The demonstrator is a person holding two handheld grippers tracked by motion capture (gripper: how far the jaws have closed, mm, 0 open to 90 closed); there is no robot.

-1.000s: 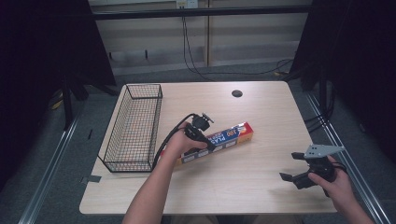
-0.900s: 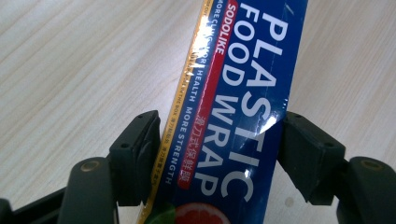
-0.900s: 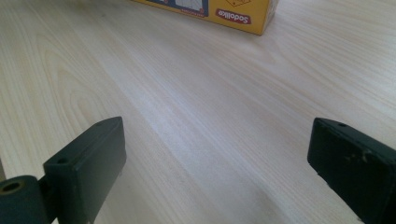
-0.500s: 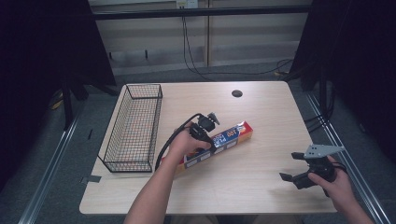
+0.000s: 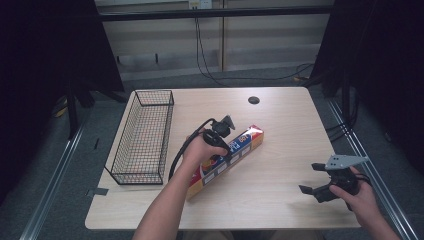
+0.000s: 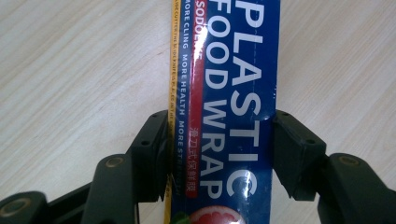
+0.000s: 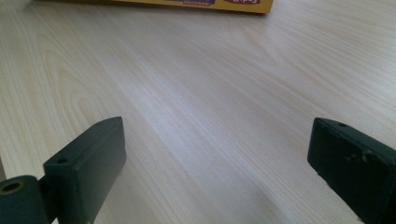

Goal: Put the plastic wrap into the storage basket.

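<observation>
We have just closed our left gripper (image 6: pixel 219 154) onto the plastic wrap box (image 5: pixel 227 157) lying mid-table beside the wire basket (image 5: pixel 142 137), so we judge lifting comes next, while our right gripper (image 5: pixel 325 187) gapes empty near the right edge

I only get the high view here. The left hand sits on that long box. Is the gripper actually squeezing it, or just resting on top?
Observer: Squeezing. In the left gripper view, the left gripper has a black jaw pressed on each long side of the box.
Operator: What's in the box?
Observer: Its label reads PLASTIC FOOD WRAP, white letters on blue.
Operator: And the other gripper?
Observer: The right gripper stands wide open over bare table, nothing between its jaws.
</observation>
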